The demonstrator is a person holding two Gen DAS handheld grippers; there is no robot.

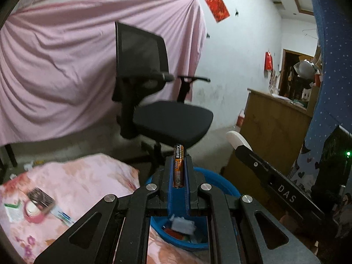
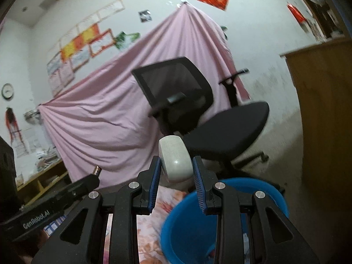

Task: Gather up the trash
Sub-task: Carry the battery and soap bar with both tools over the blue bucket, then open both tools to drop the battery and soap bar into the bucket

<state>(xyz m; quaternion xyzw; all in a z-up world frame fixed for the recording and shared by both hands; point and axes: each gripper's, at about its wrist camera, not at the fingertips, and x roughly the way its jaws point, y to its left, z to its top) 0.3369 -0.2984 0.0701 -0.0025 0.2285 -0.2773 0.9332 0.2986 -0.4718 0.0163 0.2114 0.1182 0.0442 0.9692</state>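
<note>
Left hand-held gripper point(image 1: 178, 171) clamped on AAA battery point(image 1: 178, 167), upright over blue basin point(image 1: 220, 179). Right hand-held gripper point(image 2: 176, 171) part-open around grey oval object point(image 2: 176, 160). Risk: loose hold, object falling beside basin onto floral cloth point(image 1: 88, 176).

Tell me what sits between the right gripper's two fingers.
In the right wrist view, the right gripper holds a smooth white rounded object between its blue pads, above the blue basin.
</note>
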